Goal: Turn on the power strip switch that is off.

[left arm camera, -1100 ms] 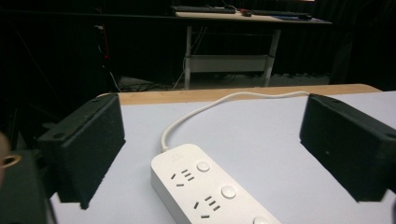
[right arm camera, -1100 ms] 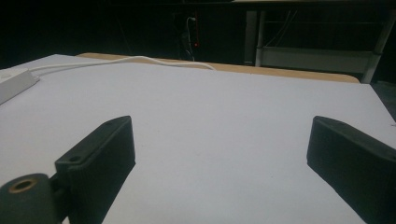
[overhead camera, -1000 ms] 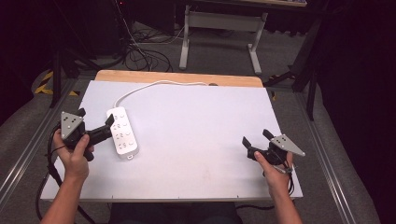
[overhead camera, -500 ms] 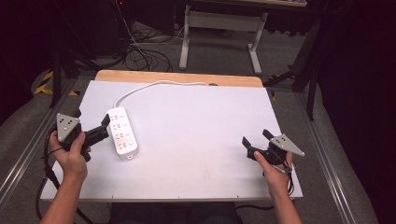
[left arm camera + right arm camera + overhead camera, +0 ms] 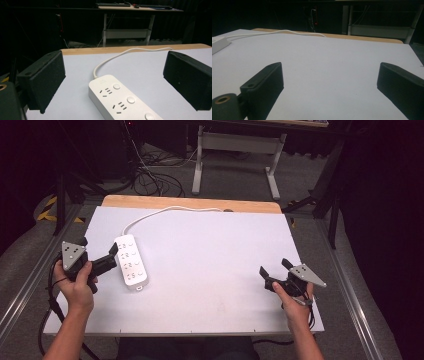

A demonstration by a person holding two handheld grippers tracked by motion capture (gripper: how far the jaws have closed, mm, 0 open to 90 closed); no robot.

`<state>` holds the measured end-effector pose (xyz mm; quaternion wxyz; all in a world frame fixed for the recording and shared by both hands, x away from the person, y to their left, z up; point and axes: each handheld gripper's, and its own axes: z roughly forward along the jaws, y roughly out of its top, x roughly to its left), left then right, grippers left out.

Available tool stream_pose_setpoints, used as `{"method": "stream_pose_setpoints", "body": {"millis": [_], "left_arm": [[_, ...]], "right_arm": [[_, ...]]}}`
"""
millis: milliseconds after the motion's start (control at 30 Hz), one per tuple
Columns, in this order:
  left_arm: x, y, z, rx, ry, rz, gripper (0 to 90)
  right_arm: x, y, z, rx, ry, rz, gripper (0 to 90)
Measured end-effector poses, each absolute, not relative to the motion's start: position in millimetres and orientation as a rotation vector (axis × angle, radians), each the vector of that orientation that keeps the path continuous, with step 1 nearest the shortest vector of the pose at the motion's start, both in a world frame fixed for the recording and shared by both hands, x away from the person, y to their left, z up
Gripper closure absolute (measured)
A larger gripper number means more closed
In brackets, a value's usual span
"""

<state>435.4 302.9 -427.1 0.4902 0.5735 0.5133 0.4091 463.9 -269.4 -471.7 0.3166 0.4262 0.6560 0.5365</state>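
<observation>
On the worktop's (image 5: 210,270) left side, power strip (image 5: 131,262) lies flat | left hand-held gripper (image 5: 111,256) spread wide just beside it, probably not touching | straddle its width squarely before closing | right hand-held gripper (image 5: 274,268) spread, well apart.

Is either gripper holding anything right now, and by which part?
Nothing is held. Left gripper is open beside the power strip; right gripper is open over bare table.

The power strip (image 5: 131,261) lies on the table (image 5: 210,250) at centre left of the high view, its cord (image 5: 165,211) running toward the upper edge. Left gripper (image 5: 111,255) sits just left of it; right gripper (image 5: 274,269) lower right, well apart.
</observation>
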Motion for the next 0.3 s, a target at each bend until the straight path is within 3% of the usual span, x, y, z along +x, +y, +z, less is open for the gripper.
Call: {"method": "stream_pose_setpoints", "body": {"millis": [300], "left_arm": [[436.6, 304.3, -428.2, 1.390, 1.254, 0.984, 4.5]], "right_arm": [[464.0, -269.8, -471.8, 1.114, 1.731, 1.414, 6.1]]}}
